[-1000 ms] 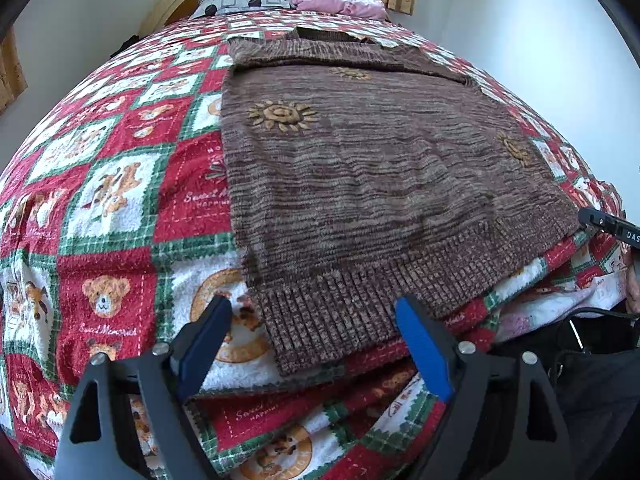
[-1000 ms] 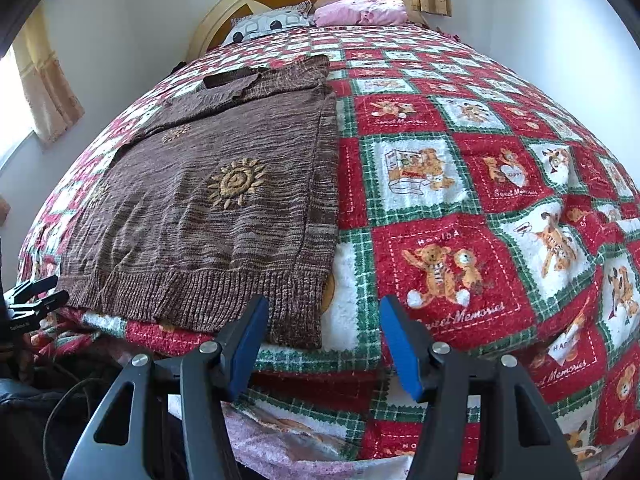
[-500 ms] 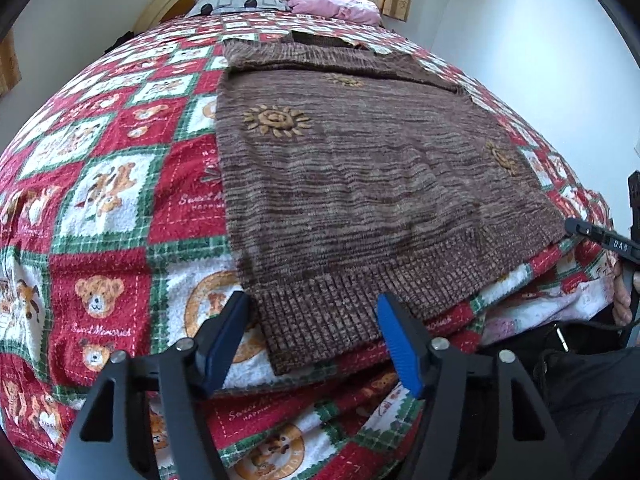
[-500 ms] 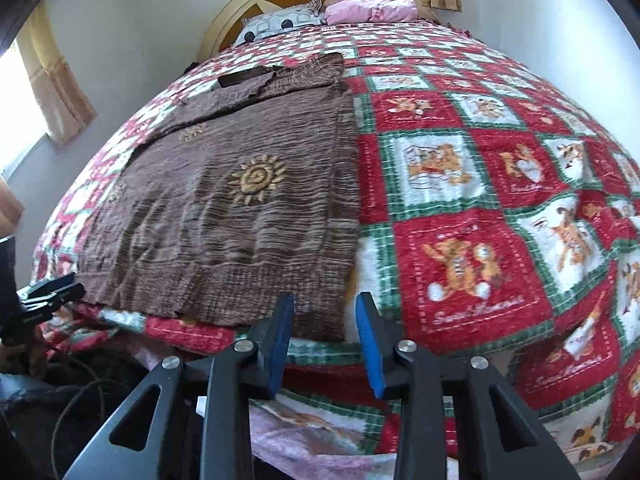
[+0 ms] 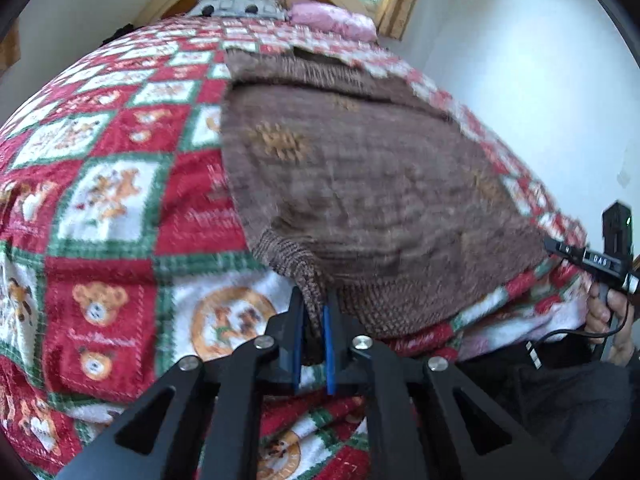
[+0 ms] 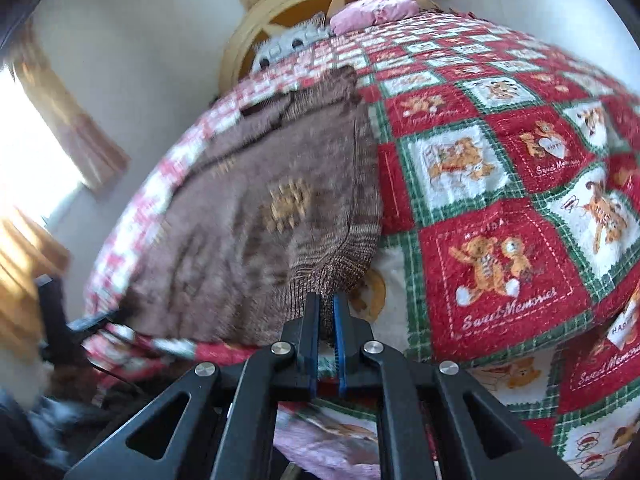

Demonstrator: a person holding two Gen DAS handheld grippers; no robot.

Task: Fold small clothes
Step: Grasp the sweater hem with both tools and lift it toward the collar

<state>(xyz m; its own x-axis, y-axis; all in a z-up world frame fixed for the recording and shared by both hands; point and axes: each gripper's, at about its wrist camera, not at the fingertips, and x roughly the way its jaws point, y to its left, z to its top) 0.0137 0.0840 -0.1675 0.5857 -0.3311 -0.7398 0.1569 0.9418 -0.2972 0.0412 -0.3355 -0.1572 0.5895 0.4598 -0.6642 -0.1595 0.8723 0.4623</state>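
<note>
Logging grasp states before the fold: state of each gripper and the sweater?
Left gripper: shut on the ribbed hem corner of the brown knitted sweater.
Right gripper: shut on the sweater's other hem corner.
Brown knitted sweater: unfolded, both hem corners lifted, the rest spread on the red-and-green teddy-bear quilt.

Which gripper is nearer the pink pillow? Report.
Right, probably. The right gripper and left gripper both clamp the sweater hem at the foot of the bed; the pink pillow lies right of centre.
</note>
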